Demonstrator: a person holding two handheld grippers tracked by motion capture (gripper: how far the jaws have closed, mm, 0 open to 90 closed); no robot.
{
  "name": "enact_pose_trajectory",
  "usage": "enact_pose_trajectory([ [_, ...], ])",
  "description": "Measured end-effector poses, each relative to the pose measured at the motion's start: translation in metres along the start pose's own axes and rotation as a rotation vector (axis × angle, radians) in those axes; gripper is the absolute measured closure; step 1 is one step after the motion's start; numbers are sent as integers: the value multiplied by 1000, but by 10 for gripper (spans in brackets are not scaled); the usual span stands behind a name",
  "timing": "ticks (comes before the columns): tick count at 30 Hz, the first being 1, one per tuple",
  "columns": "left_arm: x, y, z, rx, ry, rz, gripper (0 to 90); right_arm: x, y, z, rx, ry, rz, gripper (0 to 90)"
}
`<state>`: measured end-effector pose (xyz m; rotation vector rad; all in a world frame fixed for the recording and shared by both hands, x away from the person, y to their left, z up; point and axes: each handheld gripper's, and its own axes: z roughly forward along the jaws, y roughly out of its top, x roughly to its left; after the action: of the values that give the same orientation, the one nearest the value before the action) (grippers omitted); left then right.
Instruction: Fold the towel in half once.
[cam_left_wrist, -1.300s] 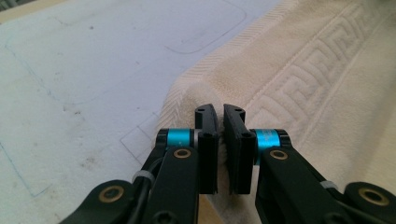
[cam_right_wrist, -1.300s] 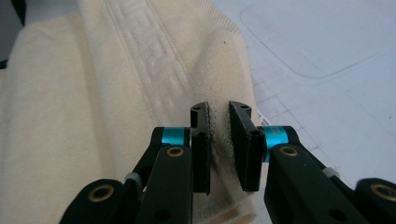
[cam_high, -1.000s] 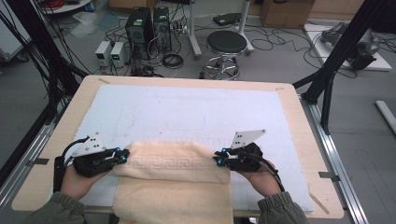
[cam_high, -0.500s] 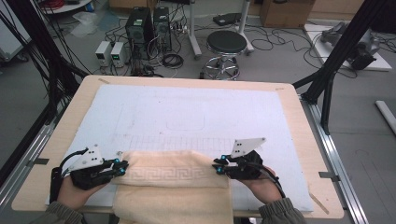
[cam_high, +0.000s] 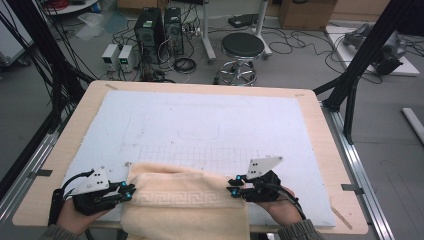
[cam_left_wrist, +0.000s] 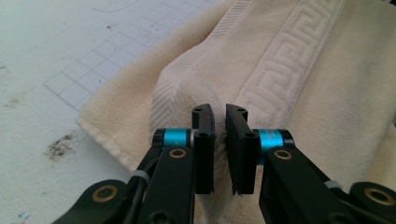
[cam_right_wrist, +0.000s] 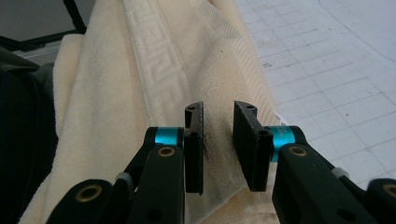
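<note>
Lying between both tongs, the towel (cam_high: 185, 200) sits pinched by left tongs (cam_high: 129, 189), right tongs (cam_high: 231, 185) loosening.

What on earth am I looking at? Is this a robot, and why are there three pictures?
There is no robot arm here. A person holds a two-jaw claw tool in each hand. The wide picture comes from a camera above the table. The other two come from small cameras riding on each claw, looking along its black jaws. On the table lies a white gridded mat, and at its near edge a cream towel with a key-pattern border, partly folded. The left claw is pinched shut on a fold at one end of the towel. The right claw has just been opening its jaws; the other end of the towel lies in the gap between them.
</note>
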<state>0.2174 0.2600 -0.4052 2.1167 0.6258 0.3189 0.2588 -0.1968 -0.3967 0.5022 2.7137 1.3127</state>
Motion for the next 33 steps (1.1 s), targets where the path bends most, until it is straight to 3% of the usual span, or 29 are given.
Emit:
enact_pose_trajectory([
  [7, 3, 0, 3, -1, 13, -13, 781, -4, 2, -1, -5, -36, 3, 648],
  [16, 12, 5, 21, 8, 14, -30, 758, -11, 10, 17, 26, -39, -10, 617],
  [24, 16, 6, 45, 74, -21, -33, 775, -21, 4, 38, 125, -63, -42, 779],
  [30, 19, 13, 52, 81, -21, -23, 821, -36, 5, 38, 99, -85, -5, 810],
  [33, 17, 17, 46, 55, -15, -10, 834, -32, 7, 30, 66, -84, -7, 814],
])
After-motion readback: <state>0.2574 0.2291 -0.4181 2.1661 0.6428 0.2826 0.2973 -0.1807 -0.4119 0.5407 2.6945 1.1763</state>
